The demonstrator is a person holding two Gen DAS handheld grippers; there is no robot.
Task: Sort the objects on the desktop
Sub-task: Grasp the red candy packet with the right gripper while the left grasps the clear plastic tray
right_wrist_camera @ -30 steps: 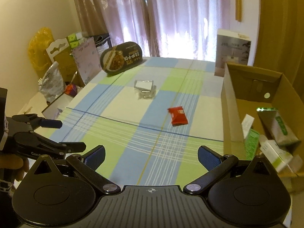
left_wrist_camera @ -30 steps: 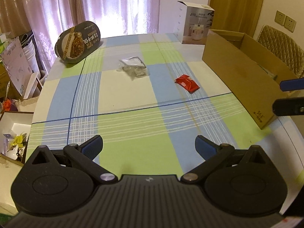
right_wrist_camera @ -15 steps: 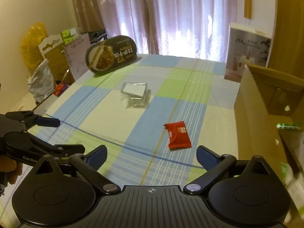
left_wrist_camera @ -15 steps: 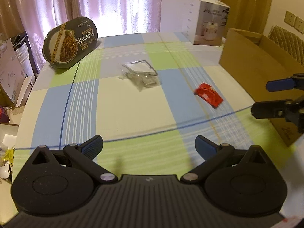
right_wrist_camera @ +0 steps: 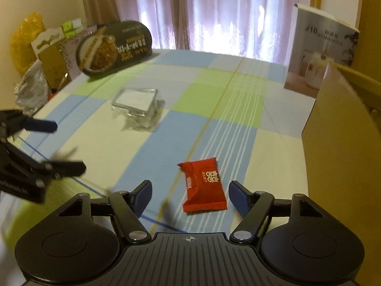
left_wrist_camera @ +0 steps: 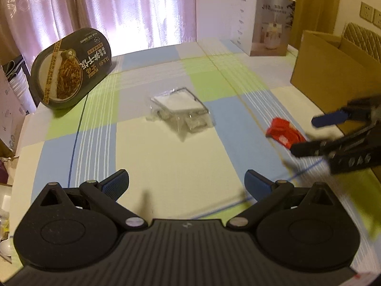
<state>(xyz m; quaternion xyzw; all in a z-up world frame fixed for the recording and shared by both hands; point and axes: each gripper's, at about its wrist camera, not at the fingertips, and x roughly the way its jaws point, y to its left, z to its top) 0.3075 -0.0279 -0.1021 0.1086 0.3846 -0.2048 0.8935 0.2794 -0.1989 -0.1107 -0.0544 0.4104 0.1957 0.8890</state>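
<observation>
Because the red snack packet [right_wrist_camera: 204, 186] lies flat on the checked tablecloth [right_wrist_camera: 114, 147] between my fingertips, I hold my right claw [right_wrist_camera: 190, 196] wide and empty; the cardboard box [right_wrist_camera: 343, 147] waits at two o'clock, and my left claw [left_wrist_camera: 187, 184] gapes empty.
</observation>
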